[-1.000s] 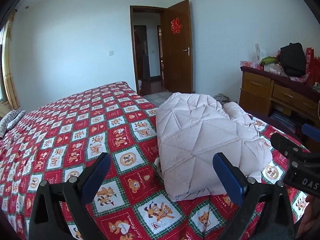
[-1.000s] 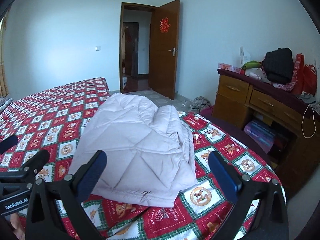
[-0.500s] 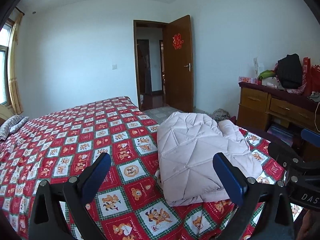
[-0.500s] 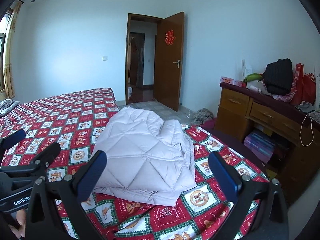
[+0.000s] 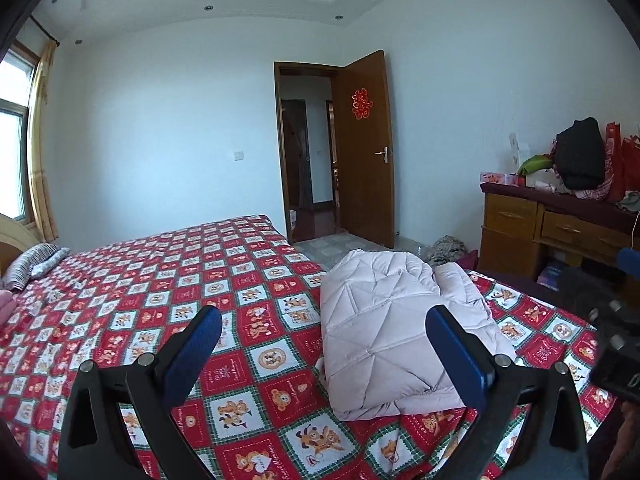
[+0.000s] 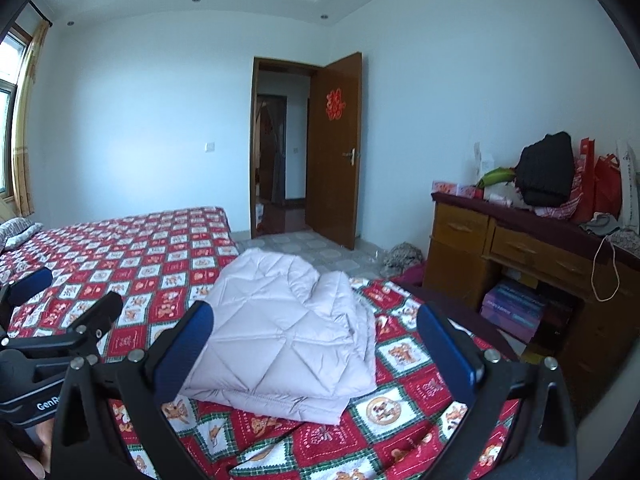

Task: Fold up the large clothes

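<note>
Near the foot corner of the bed [image 5: 132,280], on the side facing the dresser [image 6: 500,240], the quilted jacket [image 5: 392,328] lies as a compact pale-pink bundle, layers stacked and the near edge doubled under. And both tools are up and away from it now! Compared with 1 second ago, each camera has risen and tipped back: the ceiling fills the top of both views and the bundle sits lower and smaller in them, so this reads as a pull-back, not an approach.

The left gripper [image 5: 320,348] hovers above the patterned sheet with its jaws spread wide, nothing between the blue pads. The right gripper [image 6: 312,348] matches it: jaws fully apart, empty, the jacket visible through the gap but well clear of both pads. In the right wrist view the left tool shows at the left edge, also off the fabric.

What does that mean for the task? My call: the fold on this garment looks finished, or very close. The bundle holds its shape unaided, though the padded layers puff up along the dresser side and could spring loose. No second garment is visible near it.
</note>
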{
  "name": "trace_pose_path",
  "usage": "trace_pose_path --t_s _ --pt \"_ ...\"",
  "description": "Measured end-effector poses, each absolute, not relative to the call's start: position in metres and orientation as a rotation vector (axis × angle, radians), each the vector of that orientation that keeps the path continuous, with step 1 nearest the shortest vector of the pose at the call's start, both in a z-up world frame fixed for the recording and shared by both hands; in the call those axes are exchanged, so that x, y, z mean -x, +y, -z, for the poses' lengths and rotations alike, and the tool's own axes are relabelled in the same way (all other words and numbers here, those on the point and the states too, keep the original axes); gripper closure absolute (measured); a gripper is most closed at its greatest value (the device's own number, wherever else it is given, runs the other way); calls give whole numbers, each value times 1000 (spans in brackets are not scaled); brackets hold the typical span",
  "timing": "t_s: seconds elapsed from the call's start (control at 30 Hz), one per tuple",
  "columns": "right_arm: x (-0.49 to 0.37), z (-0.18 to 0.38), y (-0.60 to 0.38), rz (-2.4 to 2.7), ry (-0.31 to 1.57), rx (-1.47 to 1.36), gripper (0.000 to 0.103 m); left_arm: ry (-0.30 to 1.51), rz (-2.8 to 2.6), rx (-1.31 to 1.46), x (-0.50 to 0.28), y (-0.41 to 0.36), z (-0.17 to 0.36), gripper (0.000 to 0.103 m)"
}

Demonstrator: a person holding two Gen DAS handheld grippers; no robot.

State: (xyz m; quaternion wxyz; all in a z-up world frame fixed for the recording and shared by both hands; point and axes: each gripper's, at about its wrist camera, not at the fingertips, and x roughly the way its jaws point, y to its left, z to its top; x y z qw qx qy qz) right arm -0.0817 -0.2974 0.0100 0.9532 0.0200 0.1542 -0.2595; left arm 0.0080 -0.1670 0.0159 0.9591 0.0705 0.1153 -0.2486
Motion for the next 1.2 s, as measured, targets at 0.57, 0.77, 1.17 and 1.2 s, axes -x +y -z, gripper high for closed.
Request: trace_pose_path --t_s 0.57,0.77,1.17,1.2 --pt "87 -9 -308 541 298 -93 0 262 461 -169 -8 -170 -17 1" --pt "83 -6 -308 531 320 -101 0 273 457 -171 -10 -170 -15 1" --pt "83 -5 -310 528 323 -108 0 288 452 -180 -11 -173 -12 1" --pt "83 -5 -310 530 323 -105 0 288 451 -179 -11 -173 -12 1"
